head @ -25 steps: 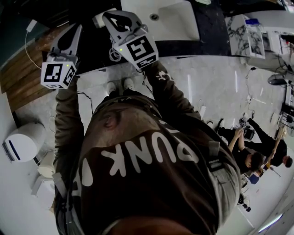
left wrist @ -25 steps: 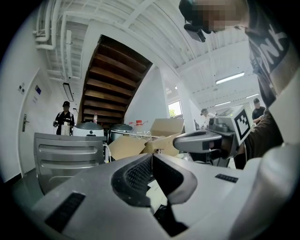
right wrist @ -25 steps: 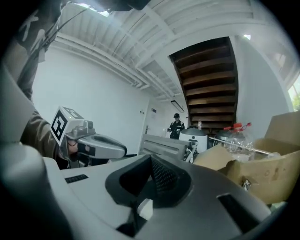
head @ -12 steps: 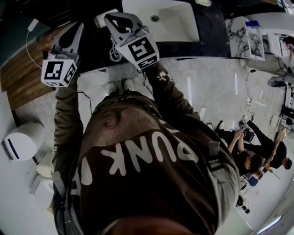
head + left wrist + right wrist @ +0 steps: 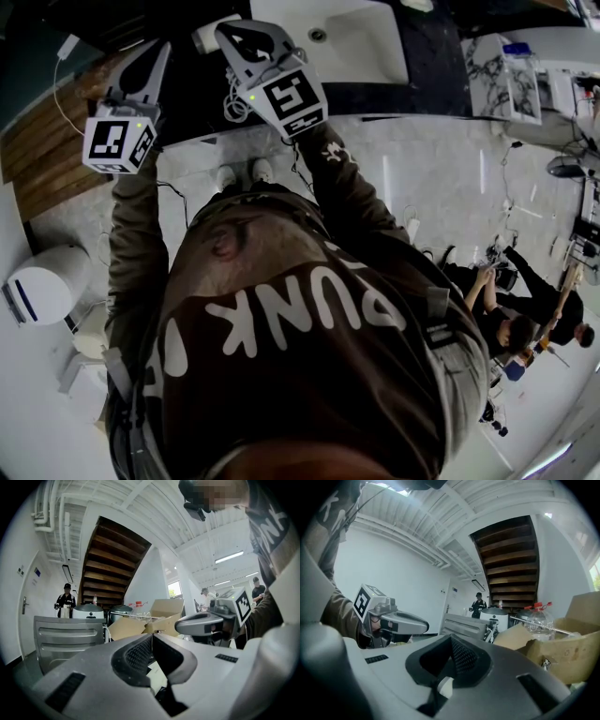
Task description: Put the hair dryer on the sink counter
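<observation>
While left claw (image 5: 151,637) and right claw (image 5: 451,638) hover closed, empty, the likely hair dryer (image 5: 207,37) lies on counter (image 5: 431,56) between them: pre-pickup or placed.

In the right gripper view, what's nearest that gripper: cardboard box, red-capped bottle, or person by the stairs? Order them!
1. Cardboard box, low right, in front.
2. Red-capped bottle, right, just behind the box.
3. Person, middle, far back under the stairs.

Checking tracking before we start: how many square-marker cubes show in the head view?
2. One cube on the left gripper, at the picture's left; a second cube on the right gripper, near the white sink. None looks hidden.
</observation>
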`<action>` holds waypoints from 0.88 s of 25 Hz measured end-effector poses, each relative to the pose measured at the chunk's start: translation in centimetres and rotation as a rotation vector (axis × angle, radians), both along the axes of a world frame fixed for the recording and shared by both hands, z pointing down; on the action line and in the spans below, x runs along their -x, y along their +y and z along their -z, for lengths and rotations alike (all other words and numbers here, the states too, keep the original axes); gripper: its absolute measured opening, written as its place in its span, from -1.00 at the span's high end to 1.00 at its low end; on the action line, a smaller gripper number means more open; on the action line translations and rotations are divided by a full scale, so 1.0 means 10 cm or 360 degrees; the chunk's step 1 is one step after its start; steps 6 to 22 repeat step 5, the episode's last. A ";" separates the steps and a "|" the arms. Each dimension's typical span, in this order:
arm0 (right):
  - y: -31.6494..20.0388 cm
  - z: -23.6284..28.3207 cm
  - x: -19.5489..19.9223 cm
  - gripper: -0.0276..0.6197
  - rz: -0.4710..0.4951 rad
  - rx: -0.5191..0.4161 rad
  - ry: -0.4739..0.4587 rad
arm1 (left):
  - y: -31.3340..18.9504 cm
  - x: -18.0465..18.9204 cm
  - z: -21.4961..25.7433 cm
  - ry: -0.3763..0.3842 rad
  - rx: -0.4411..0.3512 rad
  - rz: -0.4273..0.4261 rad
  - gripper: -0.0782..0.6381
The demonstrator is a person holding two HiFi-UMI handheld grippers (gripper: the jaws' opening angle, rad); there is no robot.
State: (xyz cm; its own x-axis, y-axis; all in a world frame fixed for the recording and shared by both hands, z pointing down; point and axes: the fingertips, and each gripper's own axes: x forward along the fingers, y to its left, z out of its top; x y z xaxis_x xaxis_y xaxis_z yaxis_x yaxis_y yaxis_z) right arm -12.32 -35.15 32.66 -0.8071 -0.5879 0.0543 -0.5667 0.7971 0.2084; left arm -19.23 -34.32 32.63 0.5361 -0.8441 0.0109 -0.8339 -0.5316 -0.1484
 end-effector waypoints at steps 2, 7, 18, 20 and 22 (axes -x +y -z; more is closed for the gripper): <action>-0.01 0.00 -0.02 0.89 0.0000 -0.0001 -0.0001 | -0.01 -0.02 0.01 0.0006 0.0007 0.0001 0.76; -0.04 0.00 -0.04 0.89 -0.0003 -0.0002 0.0002 | -0.04 -0.05 0.01 0.0004 -0.0001 -0.0005 0.76; -0.04 0.00 -0.04 0.89 -0.0003 -0.0002 0.0002 | -0.04 -0.05 0.01 0.0004 -0.0001 -0.0005 0.76; -0.04 0.00 -0.04 0.89 -0.0003 -0.0002 0.0002 | -0.04 -0.05 0.01 0.0004 -0.0001 -0.0005 0.76; -0.04 0.00 -0.04 0.89 -0.0003 -0.0002 0.0002 | -0.04 -0.05 0.01 0.0004 -0.0001 -0.0005 0.76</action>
